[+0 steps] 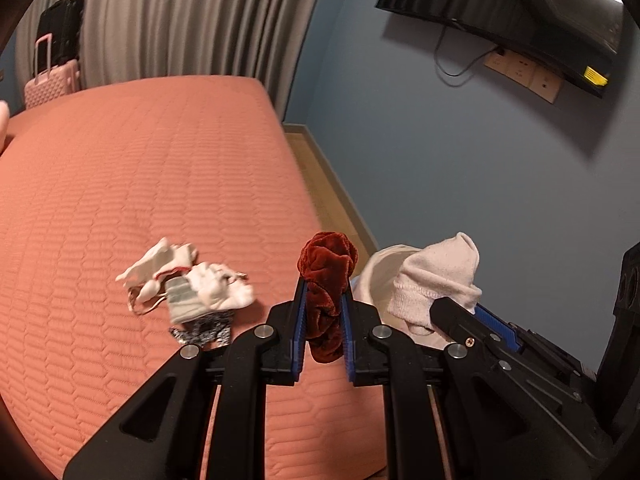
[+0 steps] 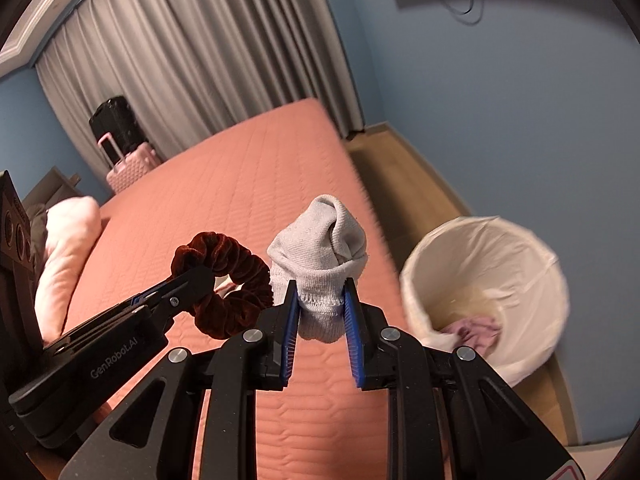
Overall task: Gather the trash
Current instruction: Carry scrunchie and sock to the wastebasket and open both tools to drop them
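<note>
My left gripper (image 1: 323, 300) is shut on a dark red velvet scrunchie (image 1: 326, 276), held above the salmon bed (image 1: 140, 184); the scrunchie also shows in the right wrist view (image 2: 230, 280). My right gripper (image 2: 321, 292) is shut on a pale rolled sock (image 2: 320, 256), which shows in the left wrist view (image 1: 436, 276) too. A white-lined trash bin (image 2: 532, 248) stands on the floor to the right of the bed, with a pinkish cloth (image 2: 474, 330) inside. A small pile of white and patterned cloth items (image 1: 188, 288) lies on the bed, left of my left gripper.
A pink pillow (image 2: 68, 248) lies at the bed's left side. A pink suitcase (image 2: 130, 164) and a black suitcase (image 2: 116, 122) stand by the grey curtains (image 2: 200, 60). A television (image 1: 520, 12) hangs on the blue wall. A wooden floor strip (image 2: 404, 176) runs beside the bed.
</note>
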The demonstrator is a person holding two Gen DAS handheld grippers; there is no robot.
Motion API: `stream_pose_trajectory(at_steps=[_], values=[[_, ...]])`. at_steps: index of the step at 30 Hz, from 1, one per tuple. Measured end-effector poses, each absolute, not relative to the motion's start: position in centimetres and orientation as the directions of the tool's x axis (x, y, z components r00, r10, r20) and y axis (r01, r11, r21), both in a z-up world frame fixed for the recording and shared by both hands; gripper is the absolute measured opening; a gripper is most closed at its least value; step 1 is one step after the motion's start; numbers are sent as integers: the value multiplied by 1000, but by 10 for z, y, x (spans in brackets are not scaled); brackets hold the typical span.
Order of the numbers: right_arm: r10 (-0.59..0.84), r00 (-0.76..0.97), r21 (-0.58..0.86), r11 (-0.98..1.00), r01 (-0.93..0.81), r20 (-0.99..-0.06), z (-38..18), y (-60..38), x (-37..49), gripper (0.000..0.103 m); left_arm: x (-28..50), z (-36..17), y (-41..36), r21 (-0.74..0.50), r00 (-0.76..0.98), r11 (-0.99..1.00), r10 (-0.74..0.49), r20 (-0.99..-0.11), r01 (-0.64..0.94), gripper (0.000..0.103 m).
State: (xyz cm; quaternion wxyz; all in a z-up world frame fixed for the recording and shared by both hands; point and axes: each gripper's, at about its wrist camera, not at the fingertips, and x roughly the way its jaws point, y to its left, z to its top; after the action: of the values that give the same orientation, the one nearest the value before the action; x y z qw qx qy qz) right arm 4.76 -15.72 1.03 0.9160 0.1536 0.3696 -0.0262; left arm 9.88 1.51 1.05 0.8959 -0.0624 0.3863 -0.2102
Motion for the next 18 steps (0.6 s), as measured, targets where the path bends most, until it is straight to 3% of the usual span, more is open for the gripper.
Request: stream_pose_trajectory(at_steps=[18], values=[[-77, 758, 274, 905, 326, -647, 32, -255, 15, 20, 90, 37, -91, -212, 562, 822, -526, -638, 528, 15]])
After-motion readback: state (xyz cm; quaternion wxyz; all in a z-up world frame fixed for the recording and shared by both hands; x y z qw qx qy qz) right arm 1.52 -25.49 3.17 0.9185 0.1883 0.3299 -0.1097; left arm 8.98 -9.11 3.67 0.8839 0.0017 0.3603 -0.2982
